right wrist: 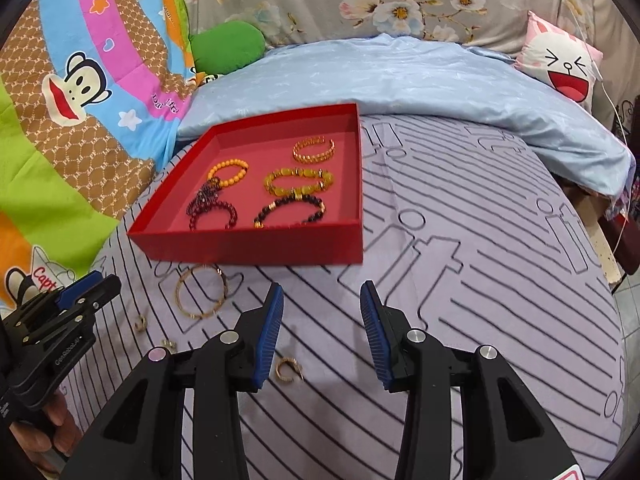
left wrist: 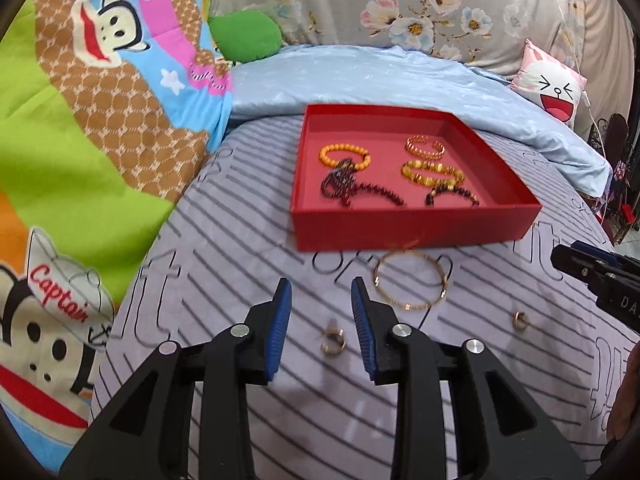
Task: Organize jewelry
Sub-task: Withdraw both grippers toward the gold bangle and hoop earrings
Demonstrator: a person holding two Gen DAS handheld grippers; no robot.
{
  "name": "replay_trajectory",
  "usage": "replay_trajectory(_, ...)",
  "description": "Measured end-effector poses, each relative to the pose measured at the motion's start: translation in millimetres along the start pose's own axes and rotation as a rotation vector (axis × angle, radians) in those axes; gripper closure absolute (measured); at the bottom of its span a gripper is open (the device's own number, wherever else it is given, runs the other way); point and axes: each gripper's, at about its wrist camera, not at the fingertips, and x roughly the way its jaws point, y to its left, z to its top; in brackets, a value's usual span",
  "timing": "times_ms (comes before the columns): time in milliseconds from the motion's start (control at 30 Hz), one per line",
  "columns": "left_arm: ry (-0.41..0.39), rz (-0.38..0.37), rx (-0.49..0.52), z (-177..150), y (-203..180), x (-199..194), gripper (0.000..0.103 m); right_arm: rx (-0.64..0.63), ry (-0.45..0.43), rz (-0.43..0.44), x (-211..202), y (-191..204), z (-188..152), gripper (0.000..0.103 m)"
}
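Left wrist view: gold ring (left wrist: 333, 341) lies on the striped sheet (left wrist: 240, 240) between the spread left gripper (left wrist: 321, 294) fingers, thin bangle (left wrist: 412, 280) just beyond, red tray (left wrist: 412, 224) of bracelets farther; right gripper (right wrist: 322, 294) also spread, empty

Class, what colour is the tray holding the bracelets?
Red; the tray shows best in the right wrist view.

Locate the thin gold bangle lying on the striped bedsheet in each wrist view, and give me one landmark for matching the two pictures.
Left wrist view: the thin gold bangle lies right of centre, just before the front wall of the shallow red cardboard tray.
Right wrist view: the bangle lies left of centre, below the tray's front wall.
Shared landmark: the red tray's front wall, directly behind the bangle in both.
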Motion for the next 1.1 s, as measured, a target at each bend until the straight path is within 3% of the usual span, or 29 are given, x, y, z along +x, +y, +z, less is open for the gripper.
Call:
replay_trajectory(300,0.044,-0.013,-0.039,-34,5,-2,0.069,-0.006,0.049,0.010,0,4,-34,0.064)
replay_trajectory(467,0.050,-0.021,-0.043,-44,2,-4,0.062,-0.001,0.066,0.021,0,6,-44,0.064)
replay_trajectory(967,0.048,0.000,-0.089,-44,16,3,0.062,-0.074,0.087,0.085,29,53,-30,0.063)
replay_trajectory(1100,0.049,0.005,-0.100,-42,23,5,0.062,-0.099,0.090,0.094,40,69,-26,0.051)
